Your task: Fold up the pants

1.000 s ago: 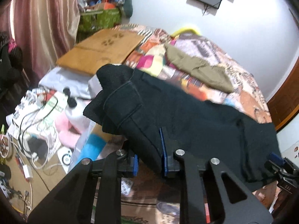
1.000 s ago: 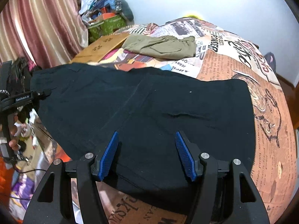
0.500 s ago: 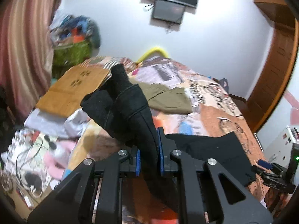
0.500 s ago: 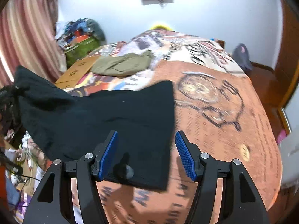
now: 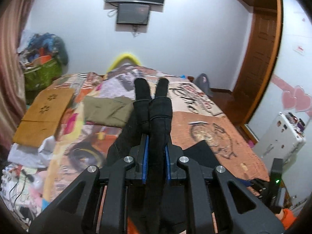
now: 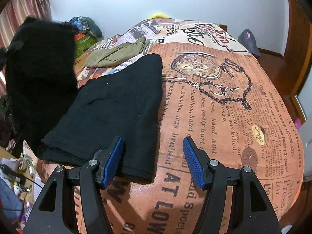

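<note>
Black pants (image 6: 117, 105) lay partly on the near left part of the bed (image 6: 224, 117), one end spread flat on the newspaper-print cover, the other end lifted off the bed at the left; in the left wrist view a thick bunched fold of the pants (image 5: 156, 120) stood up between the fingers of the left gripper (image 5: 156, 163), which were nearly closed and clamped on the cloth; left jaws had just been closing on that fold; right gripper (image 6: 154, 163) hovered over the near hem, fingers about half open, gripping nothing, left finger (image 6: 113, 163) over the hem edge, whether touching could not be told; olive garment (image 6: 117, 54) lay further back on the bed, apart from the pants; flat cardboard (image 5: 44, 115) lay at the bed's left side.
</note>
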Tool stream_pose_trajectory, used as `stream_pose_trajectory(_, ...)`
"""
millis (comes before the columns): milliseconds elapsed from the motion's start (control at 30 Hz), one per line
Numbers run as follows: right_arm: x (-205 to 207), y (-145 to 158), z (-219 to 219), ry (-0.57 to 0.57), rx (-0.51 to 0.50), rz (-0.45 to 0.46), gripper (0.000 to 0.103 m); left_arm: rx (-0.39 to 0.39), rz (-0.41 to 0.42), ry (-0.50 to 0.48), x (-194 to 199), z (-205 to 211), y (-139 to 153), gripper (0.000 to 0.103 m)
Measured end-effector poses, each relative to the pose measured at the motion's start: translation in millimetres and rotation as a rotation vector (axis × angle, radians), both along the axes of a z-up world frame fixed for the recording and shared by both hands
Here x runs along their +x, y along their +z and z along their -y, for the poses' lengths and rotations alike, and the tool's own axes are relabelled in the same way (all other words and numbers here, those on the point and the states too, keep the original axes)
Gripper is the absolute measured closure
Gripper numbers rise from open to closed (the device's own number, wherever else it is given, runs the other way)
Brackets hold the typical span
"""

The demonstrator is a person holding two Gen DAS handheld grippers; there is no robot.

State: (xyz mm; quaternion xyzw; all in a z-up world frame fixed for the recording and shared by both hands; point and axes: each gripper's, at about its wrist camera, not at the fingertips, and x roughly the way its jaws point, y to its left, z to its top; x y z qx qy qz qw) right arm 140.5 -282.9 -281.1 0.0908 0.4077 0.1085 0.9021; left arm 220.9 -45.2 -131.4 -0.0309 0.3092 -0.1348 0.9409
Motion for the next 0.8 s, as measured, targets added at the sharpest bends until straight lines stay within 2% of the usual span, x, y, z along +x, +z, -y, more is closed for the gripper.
stream_pose_trajectory(100,1,-1,2,0.011,0.013,0.000,0.043,-0.012,-0.014,-0.066,9,23,-1,0.090)
stream_pose_trajectory(267,1,-2,2,0.016,0.019,0.006,0.043,0.039,-0.013,-0.139,9,66,-8,0.090)
stream_pose_trajectory(500,2,-3,4,0.014,0.030,0.007,0.042,0.045,0.004,-0.235,-2,98,-8,0.090)
stream_pose_trajectory(800,1,0,9,0.004,0.053,-0.004,0.042,0.100,-0.119,-0.349,-23,133,-55,0.089)
